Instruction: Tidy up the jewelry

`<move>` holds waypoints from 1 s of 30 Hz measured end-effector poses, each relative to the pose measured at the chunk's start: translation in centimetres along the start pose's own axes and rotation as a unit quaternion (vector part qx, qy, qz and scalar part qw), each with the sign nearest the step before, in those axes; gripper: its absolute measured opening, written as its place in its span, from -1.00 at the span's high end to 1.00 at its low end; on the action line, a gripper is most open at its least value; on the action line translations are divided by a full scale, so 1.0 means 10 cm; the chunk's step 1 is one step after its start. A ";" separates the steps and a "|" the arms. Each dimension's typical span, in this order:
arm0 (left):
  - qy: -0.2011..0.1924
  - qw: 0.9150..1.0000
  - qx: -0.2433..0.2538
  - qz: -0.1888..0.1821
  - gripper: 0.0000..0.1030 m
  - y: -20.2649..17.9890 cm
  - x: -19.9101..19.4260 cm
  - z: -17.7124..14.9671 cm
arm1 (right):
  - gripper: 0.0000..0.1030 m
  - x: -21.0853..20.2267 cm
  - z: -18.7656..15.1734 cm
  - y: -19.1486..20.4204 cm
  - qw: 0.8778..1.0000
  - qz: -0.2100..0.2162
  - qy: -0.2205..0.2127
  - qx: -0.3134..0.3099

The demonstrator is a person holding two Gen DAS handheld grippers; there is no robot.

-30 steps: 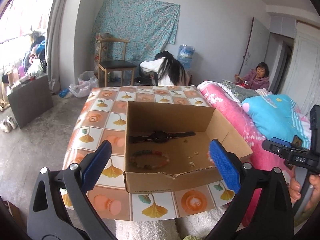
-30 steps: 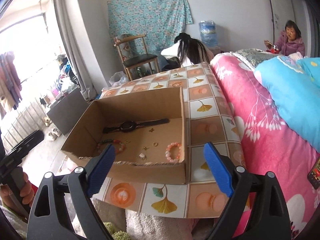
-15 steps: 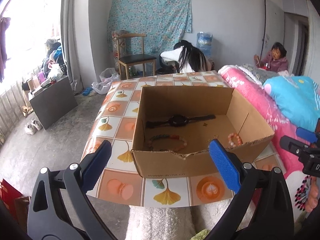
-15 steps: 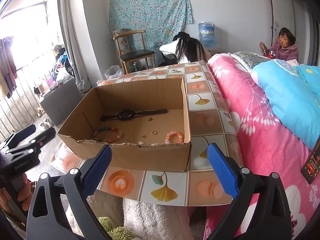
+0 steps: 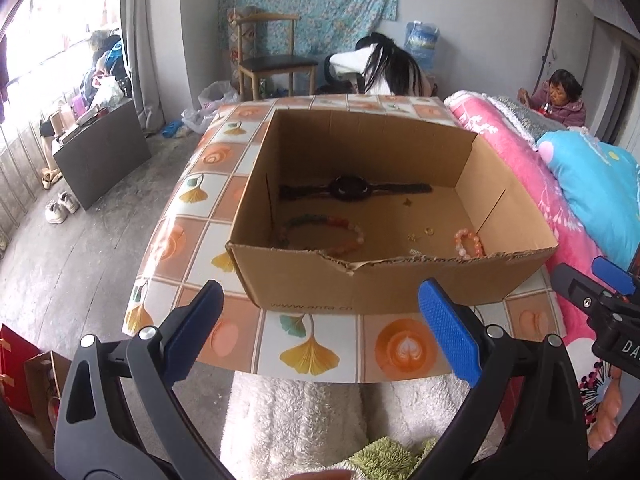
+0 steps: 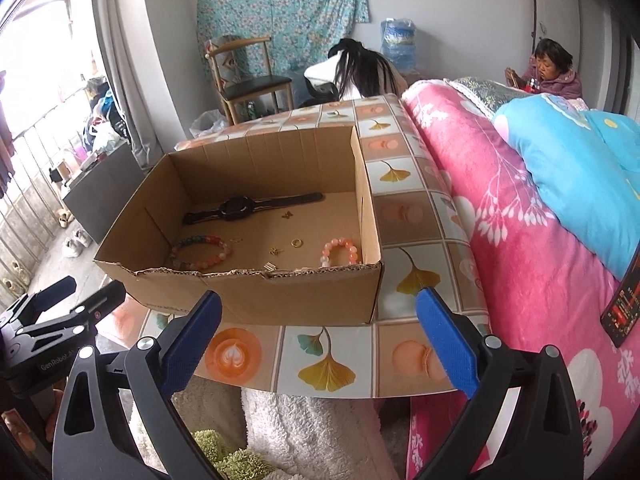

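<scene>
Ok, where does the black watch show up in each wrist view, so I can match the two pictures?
Left wrist view: the black watch lies flat along the far wall inside the cardboard box, just above picture centre.
Right wrist view: the black watch lies by the same far wall, left of centre.
Shared landmark: the multicoloured bead bracelet, lying nearer the camera than the watch in both views.

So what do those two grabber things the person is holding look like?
Both look alike. The left gripper and the right gripper each have two thick black plastic arms with cut-out holes and silver bolts. Their fingers end in bright blue pads with a bumpy, dotted grip. Seen from the side, the left gripper's black body carries small white lettering. No cables show.
</scene>
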State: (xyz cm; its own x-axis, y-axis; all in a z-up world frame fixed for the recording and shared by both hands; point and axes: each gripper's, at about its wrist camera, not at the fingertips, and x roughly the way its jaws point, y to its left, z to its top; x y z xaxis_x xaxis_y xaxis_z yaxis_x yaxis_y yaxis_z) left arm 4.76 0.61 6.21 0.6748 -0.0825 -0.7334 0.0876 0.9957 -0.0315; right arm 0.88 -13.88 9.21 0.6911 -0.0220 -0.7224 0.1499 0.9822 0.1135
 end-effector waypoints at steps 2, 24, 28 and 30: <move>0.008 1.000 -0.001 0.004 -0.84 0.00 0.03 0.00 | -0.85 0.03 0.01 0.00 1.000 -0.002 0.007 0.003; 0.057 0.998 -0.017 0.008 -0.84 0.01 0.10 0.02 | -0.85 0.17 0.07 0.04 0.999 0.004 0.037 0.017; 0.059 0.998 -0.012 0.006 -0.84 -0.02 0.09 0.02 | -0.85 0.19 0.07 0.06 0.999 0.007 0.042 0.016; 0.060 0.998 -0.010 0.005 -0.84 -0.04 0.09 0.03 | -0.85 0.19 0.07 0.06 0.999 0.008 0.044 0.015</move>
State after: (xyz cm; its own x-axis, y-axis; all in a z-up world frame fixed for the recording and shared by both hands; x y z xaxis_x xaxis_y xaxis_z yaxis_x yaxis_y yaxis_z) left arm 5.56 0.11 5.73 0.5832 -0.0677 -0.8095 0.0657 0.9972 -0.0361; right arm 2.75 -13.47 8.34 0.6294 0.0105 -0.7770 0.1625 0.9760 0.1448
